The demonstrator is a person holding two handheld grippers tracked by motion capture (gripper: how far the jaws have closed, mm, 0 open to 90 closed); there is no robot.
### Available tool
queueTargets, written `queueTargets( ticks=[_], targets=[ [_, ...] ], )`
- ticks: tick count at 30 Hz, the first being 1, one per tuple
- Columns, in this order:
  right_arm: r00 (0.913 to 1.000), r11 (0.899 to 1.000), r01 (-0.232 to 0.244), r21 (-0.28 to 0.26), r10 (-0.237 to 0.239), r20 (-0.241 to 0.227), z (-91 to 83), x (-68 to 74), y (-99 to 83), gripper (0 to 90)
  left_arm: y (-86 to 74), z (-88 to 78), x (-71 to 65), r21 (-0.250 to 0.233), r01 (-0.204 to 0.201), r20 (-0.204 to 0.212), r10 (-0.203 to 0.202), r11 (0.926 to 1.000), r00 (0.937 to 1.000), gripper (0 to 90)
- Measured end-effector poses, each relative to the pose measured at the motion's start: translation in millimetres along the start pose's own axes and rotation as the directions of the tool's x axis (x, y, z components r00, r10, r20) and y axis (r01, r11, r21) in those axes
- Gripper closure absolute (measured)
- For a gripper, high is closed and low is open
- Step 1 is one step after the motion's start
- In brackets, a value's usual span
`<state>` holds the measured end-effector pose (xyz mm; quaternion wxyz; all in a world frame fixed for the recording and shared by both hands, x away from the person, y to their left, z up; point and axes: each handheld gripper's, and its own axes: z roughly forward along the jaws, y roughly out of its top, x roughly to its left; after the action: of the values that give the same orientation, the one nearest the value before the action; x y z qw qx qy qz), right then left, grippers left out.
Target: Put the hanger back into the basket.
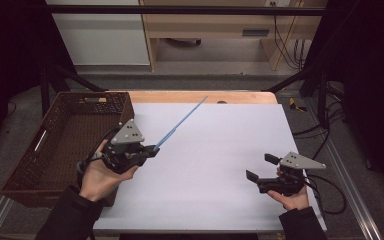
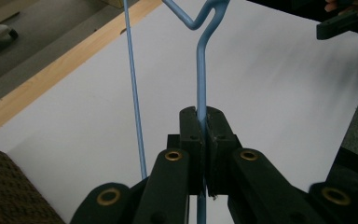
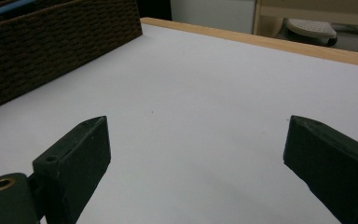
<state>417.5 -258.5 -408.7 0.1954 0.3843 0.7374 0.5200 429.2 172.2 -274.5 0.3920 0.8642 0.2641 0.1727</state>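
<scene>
Hanger's up, basket next

My left gripper [image 1: 152, 149] clamps the blue hanger [image 1: 180, 122] beside the basket [image 1: 70, 137]; right gripper [image 1: 260, 167] hangs open, empty. Probably swing it basketward.

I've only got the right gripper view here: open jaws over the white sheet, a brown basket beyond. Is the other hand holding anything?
Observer: Yes. The left tool is shut on a blue hanger.
Operator: Where along it?
Observer: On the straight stem, just below the bend of its hook.
Operator: Is it over the basket?
Observer: No. In the high view it slants over the white sheet, beside the basket, pointing away from the person.
</scene>
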Motion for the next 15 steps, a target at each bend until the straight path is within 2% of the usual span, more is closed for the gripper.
queueTargets(
  ticks=[11, 15],
  targets=[
    [0.9997, 1.000, -0.012, -0.011, 0.013, 0.022, -4.3, -4.7, -0.2, 6.2, 13.3, -29.6, 38.5, -0.006, 0.019, 0.004, -0.019, 0.9998, 0.9998, 87.4],
    [0.9997, 1.000, -0.005, -0.005, 0.005, 0.023, -4.0, -5.6, -0.9, 6.0, 17.5, -44.4, 52.3, 0.004, 0.019, -0.033, -0.019, 0.9998, 0.9993, 87.4]
  ],
)
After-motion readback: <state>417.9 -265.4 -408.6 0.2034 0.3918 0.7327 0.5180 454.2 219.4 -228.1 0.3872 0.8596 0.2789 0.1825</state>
